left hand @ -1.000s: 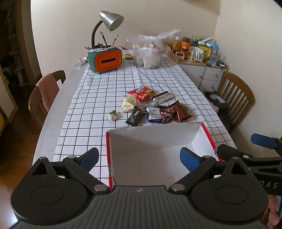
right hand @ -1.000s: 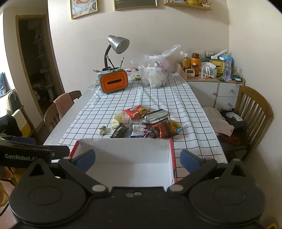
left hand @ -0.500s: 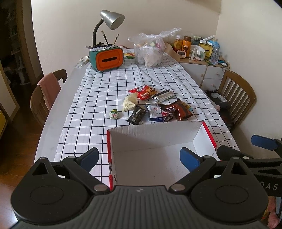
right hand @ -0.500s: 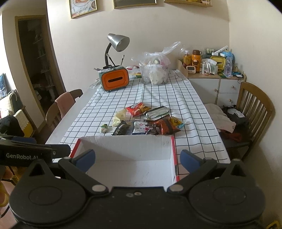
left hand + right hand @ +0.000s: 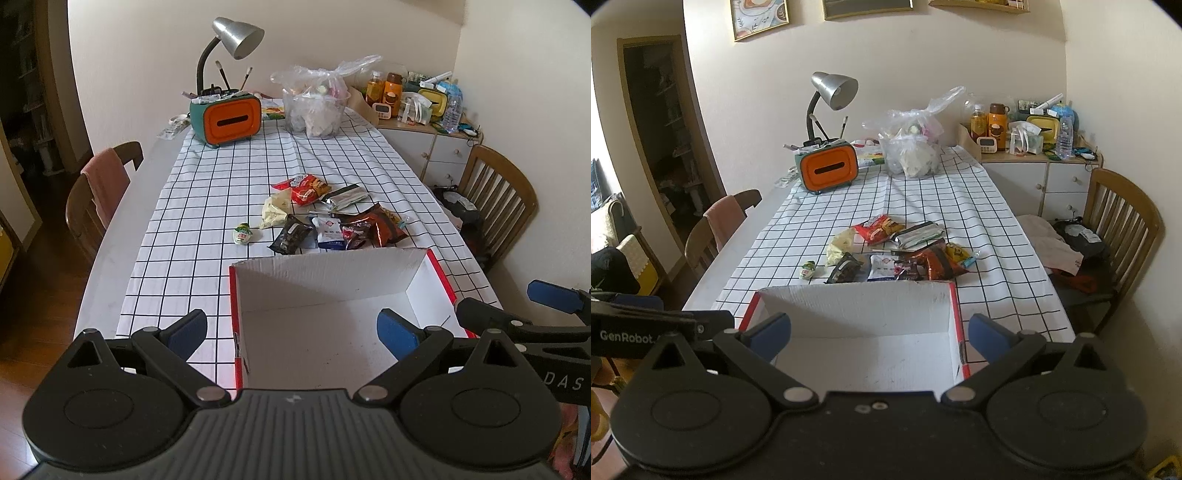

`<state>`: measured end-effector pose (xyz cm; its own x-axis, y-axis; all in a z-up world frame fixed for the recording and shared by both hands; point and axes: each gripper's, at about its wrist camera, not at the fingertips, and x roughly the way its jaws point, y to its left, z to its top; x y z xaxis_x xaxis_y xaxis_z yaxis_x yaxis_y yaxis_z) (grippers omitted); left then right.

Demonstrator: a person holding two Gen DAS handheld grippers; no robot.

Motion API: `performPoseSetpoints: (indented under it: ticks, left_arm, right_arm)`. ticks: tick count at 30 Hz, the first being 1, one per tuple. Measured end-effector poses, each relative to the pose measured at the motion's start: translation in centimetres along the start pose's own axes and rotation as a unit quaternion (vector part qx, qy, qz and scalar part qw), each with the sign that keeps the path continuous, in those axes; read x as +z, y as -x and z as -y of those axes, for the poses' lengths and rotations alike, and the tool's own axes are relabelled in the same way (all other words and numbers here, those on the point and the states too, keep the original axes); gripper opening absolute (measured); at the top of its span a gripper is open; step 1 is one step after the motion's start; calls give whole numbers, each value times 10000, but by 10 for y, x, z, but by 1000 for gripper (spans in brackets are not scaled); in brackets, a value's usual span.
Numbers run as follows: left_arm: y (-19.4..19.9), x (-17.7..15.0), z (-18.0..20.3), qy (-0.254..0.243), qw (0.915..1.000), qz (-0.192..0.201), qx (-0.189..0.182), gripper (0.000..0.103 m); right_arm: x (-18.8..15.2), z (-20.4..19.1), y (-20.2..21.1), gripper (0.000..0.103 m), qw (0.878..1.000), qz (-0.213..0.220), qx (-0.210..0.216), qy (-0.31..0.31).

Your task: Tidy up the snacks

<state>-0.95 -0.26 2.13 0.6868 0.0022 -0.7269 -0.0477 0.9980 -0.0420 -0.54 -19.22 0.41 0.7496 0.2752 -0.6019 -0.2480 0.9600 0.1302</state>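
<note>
- Since a second before, both cameras had drawn back a little from the snacks; the box sat lower and the far wall showed more; nothing on the bench had shifted.
- The left gripper (image 5: 291,330) hung released over the box's left wall, fingers spread wide and grasping nothing; the right gripper (image 5: 880,331) hung likewise released above the open white box (image 5: 857,306), empty.
- The snack packets (image 5: 332,221) lay in a loose heap on the checked cloth (image 5: 207,206), just beyond the box's far wall; a small green sweet (image 5: 243,234) lay apart to their left.
- The left view alone showed the right gripper's blue fingers at its right edge; the right view alone showed framed pictures (image 5: 759,16) on the wall and the left gripper's body at its left edge.
- Farther off stood an orange tissue holder (image 5: 226,120), a grey lamp (image 5: 236,31) and a clear plastic bag (image 5: 316,103); wooden chairs (image 5: 1123,229) flanked the bench.
</note>
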Motion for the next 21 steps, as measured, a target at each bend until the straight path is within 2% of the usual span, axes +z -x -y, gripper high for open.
performPoseSetpoints:
  ticks: [21]
  left_arm:
    - [-20,11,-3,104,9999,-63,53,99]
  right_arm:
    - [13,-3,-16,103,9996,44,106,245]
